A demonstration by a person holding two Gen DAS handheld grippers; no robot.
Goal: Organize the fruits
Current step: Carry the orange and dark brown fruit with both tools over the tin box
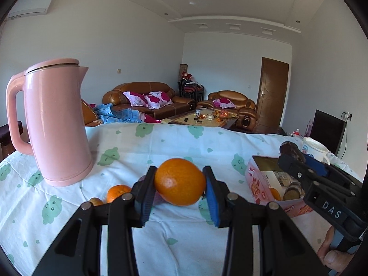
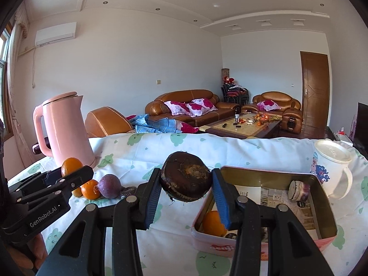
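My left gripper (image 1: 180, 185) is shut on an orange (image 1: 180, 181) and holds it above the table. It also shows in the right wrist view (image 2: 71, 169). My right gripper (image 2: 186, 185) is shut on a dark brown round fruit (image 2: 186, 179), held just left of the pink tin box (image 2: 326, 227). The box holds an orange (image 2: 212, 223) and a small dark round fruit (image 2: 299, 190). On the cloth lie another orange (image 2: 90, 189), a purple fruit (image 2: 109, 185) and a small dark one (image 2: 128, 191).
A pink kettle (image 1: 55, 124) stands at the left of the table. A white lidded mug (image 2: 331, 168) stands right of the box. The table has a white cloth with green prints (image 1: 161, 145). Sofas and a coffee table are behind.
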